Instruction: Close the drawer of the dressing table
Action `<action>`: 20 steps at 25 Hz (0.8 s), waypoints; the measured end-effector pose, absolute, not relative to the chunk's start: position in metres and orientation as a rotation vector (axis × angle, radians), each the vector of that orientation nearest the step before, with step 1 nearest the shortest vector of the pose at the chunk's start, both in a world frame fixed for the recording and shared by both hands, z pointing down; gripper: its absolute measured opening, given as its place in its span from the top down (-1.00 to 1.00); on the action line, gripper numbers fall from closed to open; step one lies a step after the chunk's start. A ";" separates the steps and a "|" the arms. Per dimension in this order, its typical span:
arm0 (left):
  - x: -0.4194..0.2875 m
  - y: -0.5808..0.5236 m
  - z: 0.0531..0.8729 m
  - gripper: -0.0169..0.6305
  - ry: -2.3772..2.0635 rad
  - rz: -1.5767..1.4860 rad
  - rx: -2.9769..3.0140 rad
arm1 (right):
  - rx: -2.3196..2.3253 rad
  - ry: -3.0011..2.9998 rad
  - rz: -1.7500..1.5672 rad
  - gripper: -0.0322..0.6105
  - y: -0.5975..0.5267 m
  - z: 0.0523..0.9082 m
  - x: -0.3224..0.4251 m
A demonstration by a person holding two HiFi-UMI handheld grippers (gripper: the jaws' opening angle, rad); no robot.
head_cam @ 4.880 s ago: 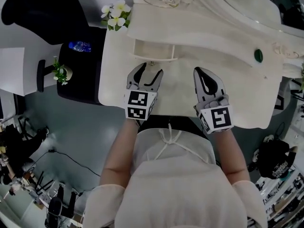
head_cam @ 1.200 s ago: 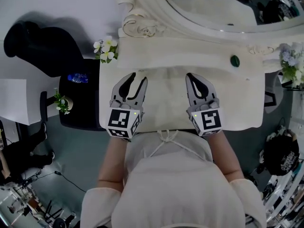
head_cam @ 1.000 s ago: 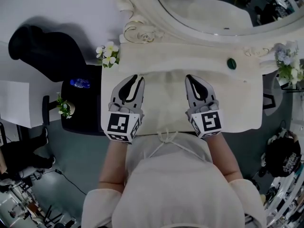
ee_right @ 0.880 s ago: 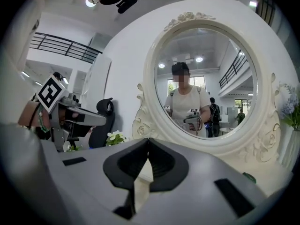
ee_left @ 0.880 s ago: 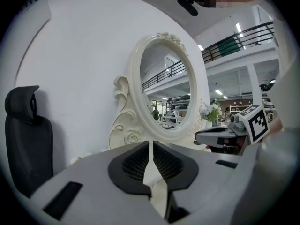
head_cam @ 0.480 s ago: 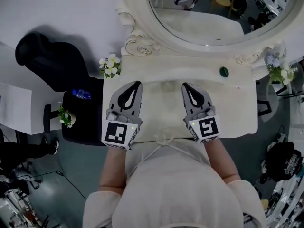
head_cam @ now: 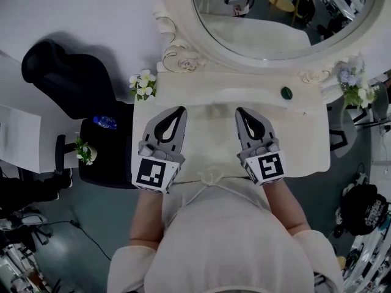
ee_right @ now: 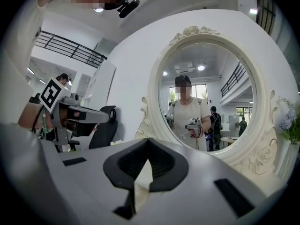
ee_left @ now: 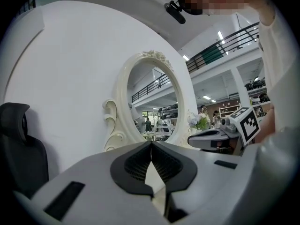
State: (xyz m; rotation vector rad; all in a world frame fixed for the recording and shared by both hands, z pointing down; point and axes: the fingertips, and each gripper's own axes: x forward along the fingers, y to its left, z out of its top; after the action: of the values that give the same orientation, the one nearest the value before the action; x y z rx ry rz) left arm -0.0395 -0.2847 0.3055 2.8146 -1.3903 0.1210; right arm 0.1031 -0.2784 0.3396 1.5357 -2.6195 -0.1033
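Head view: left hand-held gripper (head_cam: 181,110) at 11 o'clock and right hand-held gripper (head_cam: 239,111) at 1 o'clock are held level over the dressing table's surface (head_cam: 305,142). Jaws are pressed together, nothing gripped. Drawer: none is seen projecting beneath the mirror (head_cam: 275,11) at 12 o'clock. It is judged pushed in, so no grip is needed.

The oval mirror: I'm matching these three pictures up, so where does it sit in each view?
Head view: oval mirror along the top edge, centre to right.
Left gripper view: centre, seen at a slant.
Right gripper view: centre-right, nearly face-on.
Shared landmark: black chair, left of the mirror in all three.
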 end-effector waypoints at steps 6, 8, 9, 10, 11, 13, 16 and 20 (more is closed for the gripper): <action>-0.039 -0.275 0.309 0.89 -1.375 0.170 2.793 | 1.509 -2.628 -0.106 0.89 -0.272 0.337 0.100; -0.041 -0.273 0.307 0.89 -1.383 0.159 2.795 | 1.497 -2.631 -0.105 0.89 -0.270 0.337 0.098; -0.041 -0.273 0.306 0.89 -1.392 0.142 2.803 | 1.490 -2.632 -0.106 0.89 -0.270 0.337 0.097; -0.042 -0.273 0.304 0.89 -1.401 0.120 2.809 | 1.483 -2.632 -0.107 0.89 -0.269 0.337 0.097; -0.042 -0.272 0.302 0.89 -1.406 0.096 2.810 | 1.478 -2.632 -0.108 0.89 -0.269 0.337 0.096; -0.042 -0.272 0.298 0.89 -1.414 0.053 2.812 | 1.469 -2.632 -0.113 0.89 -0.268 0.336 0.096; -0.043 -0.271 0.297 0.89 -1.426 0.049 2.806 | 1.453 -2.635 -0.117 0.89 -0.268 0.337 0.094; -0.045 -0.271 0.299 0.89 -1.434 0.062 2.792 | 1.439 -2.637 -0.120 0.89 -0.268 0.337 0.092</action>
State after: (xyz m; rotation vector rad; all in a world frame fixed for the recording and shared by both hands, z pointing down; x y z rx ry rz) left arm -0.0451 -0.2715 0.2993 2.7918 -1.4341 0.0620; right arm 0.0918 -0.2683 0.3372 1.4395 -2.6373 -0.1199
